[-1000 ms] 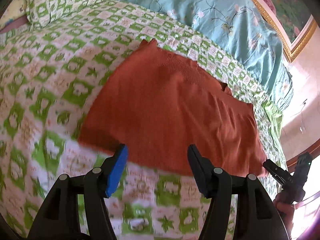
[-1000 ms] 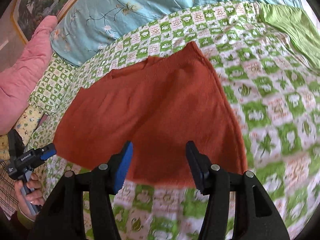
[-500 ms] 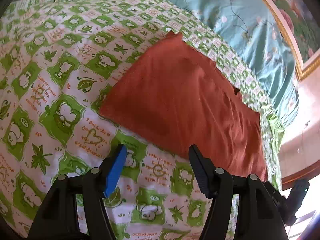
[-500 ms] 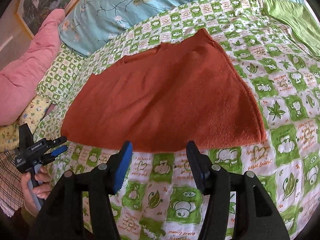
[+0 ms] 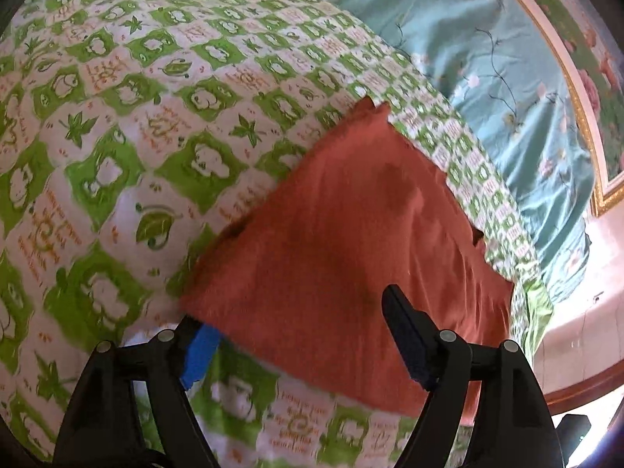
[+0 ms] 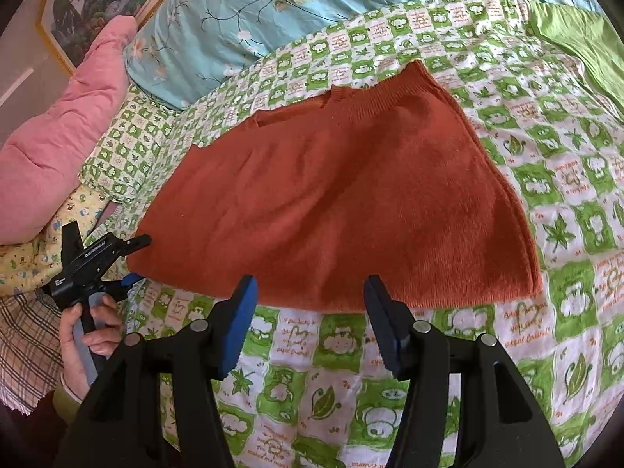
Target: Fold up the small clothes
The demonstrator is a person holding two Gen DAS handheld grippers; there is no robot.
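A rust-orange knit garment (image 6: 343,202) lies flat on the green-and-white patterned bedspread (image 6: 565,304); it also shows in the left wrist view (image 5: 343,257). My left gripper (image 5: 300,335) is open, with the garment's near left corner lying over its blue left pad (image 5: 201,345) and between the jaws. In the right wrist view the left gripper (image 6: 132,257) sits at that same left corner, one finger above and one below the edge. My right gripper (image 6: 312,319) is open and empty, just short of the garment's near hem.
A light blue floral quilt (image 6: 312,7) lies along the far side of the bed. A pink pillow (image 6: 58,156) sits at the left, a lime green cloth (image 6: 585,39) at the far right. A framed picture (image 5: 585,58) hangs behind.
My left gripper has moved left and forward onto the garment's near left corner, which now lies between its open jaws. My right gripper has drawn back a little from the hem.
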